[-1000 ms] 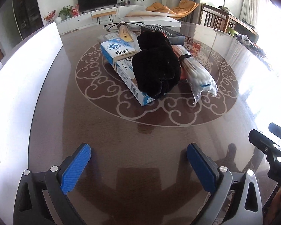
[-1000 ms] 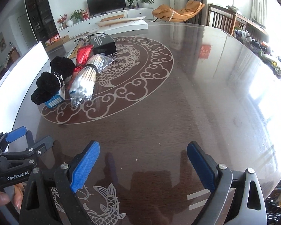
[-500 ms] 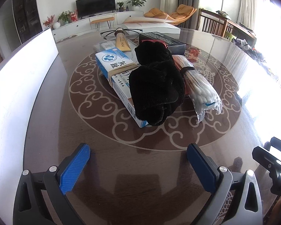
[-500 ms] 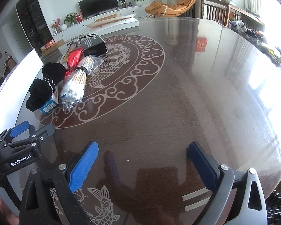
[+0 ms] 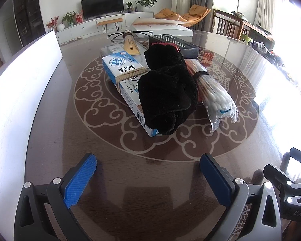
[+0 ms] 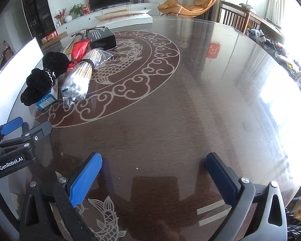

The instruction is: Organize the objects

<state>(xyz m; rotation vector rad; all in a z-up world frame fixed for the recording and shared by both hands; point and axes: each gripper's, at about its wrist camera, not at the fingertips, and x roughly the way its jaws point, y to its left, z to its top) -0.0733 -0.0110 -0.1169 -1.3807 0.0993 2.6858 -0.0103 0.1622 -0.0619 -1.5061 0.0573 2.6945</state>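
Two grippers are held above the dark table (image 5: 50,140), well short of the pile: the left gripper (image 5: 148,172) is spread wide with nothing between its blue pads, and the right gripper (image 6: 153,170) has just been opened further, also empty. A black cloth (image 5: 167,92) is draped over a blue-and-white box (image 5: 126,76), with a swab bag (image 5: 216,98) just beside it and a black box (image 5: 176,44) behind.

Two wrist fisheyes, angled down, near the table (image 5: 50,140), both on the black cloth (image 5: 168,88).
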